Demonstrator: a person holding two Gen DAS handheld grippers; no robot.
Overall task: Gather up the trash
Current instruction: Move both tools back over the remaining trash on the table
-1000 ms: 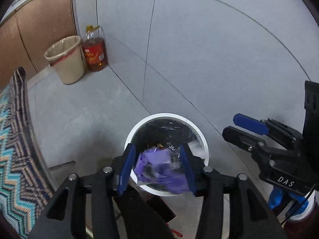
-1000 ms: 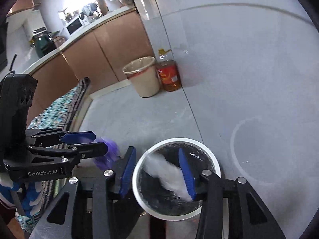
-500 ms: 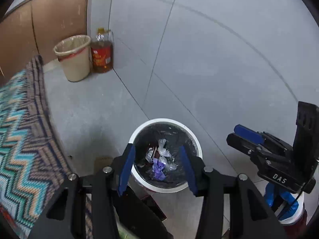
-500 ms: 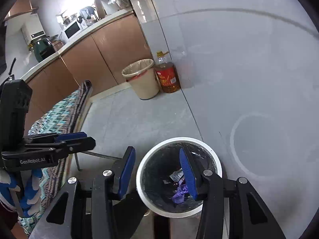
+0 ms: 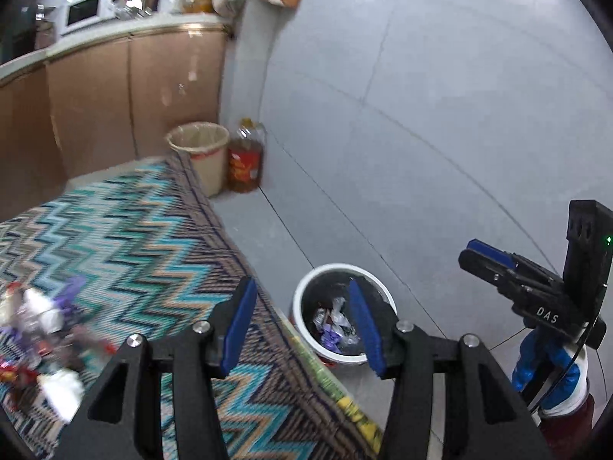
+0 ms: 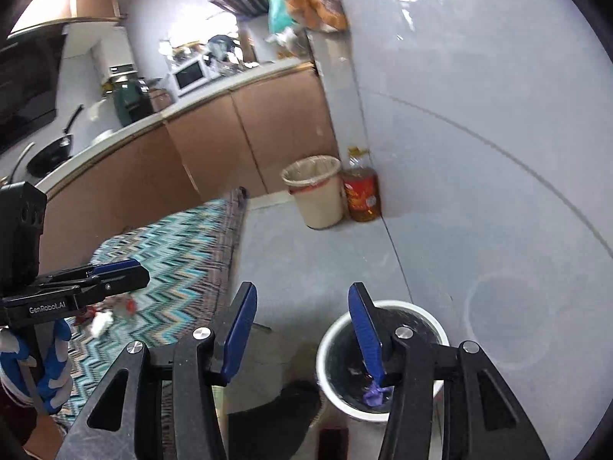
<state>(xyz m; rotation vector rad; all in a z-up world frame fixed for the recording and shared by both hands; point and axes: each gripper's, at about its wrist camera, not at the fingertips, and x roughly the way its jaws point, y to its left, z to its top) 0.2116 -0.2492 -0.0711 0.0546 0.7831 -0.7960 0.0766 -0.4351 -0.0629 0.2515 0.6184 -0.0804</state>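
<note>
Scraps (image 5: pixel 42 345) lie heaped on the zigzag cloth (image 5: pixel 145 237) at nine o'clock. The left gripper (image 5: pixel 302 329) and right gripper (image 6: pixel 302 329) are both empty, jaws opening. The bin (image 5: pixel 306 306) sits at five o'clock, holding wrappers. Best approach the heap low and pinch one scrap cleanly.

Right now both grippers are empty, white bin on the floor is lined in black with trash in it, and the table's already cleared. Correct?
Not the table: in the left wrist view, litter lies on the zigzag tablecloth. The left gripper and right gripper are empty, jaws opening, and the white bin holds trash.
</note>
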